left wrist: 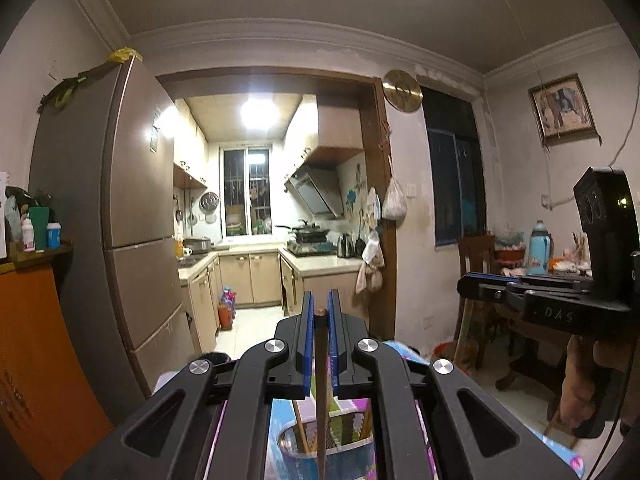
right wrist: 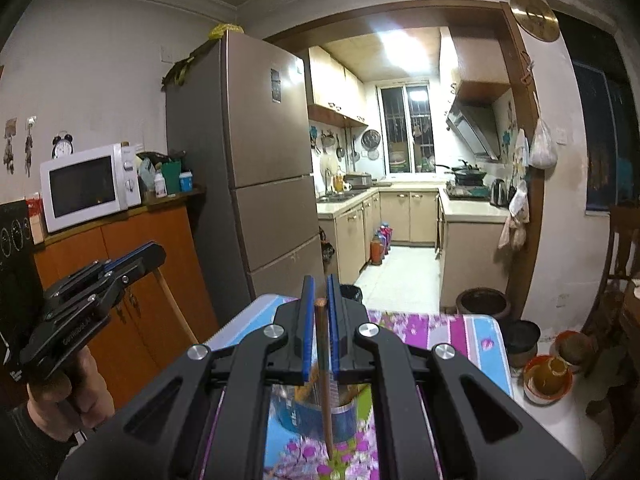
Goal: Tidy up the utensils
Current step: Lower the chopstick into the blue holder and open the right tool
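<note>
Nearest the lens in the left wrist view, we see the left gripper with its blue-lined jaws clamped on a dark brown chopstick, which hangs straight down between them. Below that chopstick sits a clear cup holding more sticks, on the flowered tablecloth. Right of the cup, at the frame edge, we note the right gripper's body and the hand under it.

In the right wrist view, left of the cup we see the left gripper side-on, gripped by a hand in a dark sleeve; its grip is not readable from here. At centre, the right gripper has its jaws clamped on a lighter brown chopstick, hanging with its lower tip just in front of the cup, over the cloth. Whether the tip touches the cloth we cannot tell.
</note>
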A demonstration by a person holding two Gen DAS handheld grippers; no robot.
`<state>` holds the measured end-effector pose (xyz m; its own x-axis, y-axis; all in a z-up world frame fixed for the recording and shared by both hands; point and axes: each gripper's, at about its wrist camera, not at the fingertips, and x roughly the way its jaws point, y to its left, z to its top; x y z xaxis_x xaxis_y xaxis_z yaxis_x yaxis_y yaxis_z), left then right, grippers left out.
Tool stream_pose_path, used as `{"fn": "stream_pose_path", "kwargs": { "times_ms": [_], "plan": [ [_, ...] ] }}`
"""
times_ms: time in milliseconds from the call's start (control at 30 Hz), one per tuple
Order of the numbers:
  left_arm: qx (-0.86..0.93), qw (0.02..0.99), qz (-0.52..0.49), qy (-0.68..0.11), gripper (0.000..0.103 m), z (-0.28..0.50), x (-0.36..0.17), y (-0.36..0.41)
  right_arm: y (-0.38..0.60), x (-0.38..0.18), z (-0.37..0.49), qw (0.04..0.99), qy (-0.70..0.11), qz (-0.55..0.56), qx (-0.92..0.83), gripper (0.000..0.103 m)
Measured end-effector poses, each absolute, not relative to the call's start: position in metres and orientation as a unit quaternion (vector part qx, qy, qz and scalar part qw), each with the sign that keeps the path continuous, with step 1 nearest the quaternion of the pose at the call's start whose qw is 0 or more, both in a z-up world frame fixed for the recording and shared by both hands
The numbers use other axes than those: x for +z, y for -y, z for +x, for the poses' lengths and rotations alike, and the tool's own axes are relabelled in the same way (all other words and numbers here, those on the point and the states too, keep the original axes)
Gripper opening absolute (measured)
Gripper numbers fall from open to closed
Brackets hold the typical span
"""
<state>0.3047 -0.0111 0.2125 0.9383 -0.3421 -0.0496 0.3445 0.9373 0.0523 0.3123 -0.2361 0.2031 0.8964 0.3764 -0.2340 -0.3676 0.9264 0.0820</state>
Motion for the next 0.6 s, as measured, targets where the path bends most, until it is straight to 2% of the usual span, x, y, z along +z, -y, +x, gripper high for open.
{"fn": "stream_pose_path", "kwargs": {
  "times_ms": [267,600],
  "plan": [
    [-0.16,0.987,0.008,-0.006,0.008,0.349,0.237,0.008,0.227,0.231,0.358,0.974,-0.115,0.025,0.193,0.005],
    [-0.16,0.986,0.0,-0.036,0.008,0.396,0.205,0.009,0.217,0.201,0.397,0.972,-0.13,0.024,0.196,0.005]
  ]
}}
